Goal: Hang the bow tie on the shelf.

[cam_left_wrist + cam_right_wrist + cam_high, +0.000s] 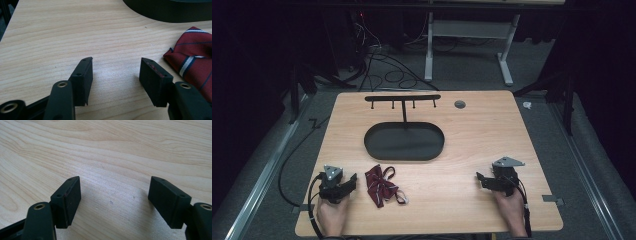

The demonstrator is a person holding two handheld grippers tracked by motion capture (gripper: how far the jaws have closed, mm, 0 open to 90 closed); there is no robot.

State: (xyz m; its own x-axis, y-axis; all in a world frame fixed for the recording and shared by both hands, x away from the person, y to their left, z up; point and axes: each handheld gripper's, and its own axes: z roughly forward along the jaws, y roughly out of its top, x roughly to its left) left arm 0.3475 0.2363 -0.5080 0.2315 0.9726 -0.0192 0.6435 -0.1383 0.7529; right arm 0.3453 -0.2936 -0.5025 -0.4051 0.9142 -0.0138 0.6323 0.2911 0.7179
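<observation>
Both hand-held grippers rest low on the worktop point(462, 150), jaws wide and empty: left point(115, 71), right point(113, 192). Striped red bow tie point(379, 184) lies just beside my left one. Best approach: pinch the knot, then lift toward the hook stand point(403, 99).

The striped tie point(193, 62) runs off the frame's right edge, perhaps half hidden.

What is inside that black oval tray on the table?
The black oval tray looks empty apart from the hook stand's post rising at its back. The striped bow tie lies outside it, on the table.
</observation>
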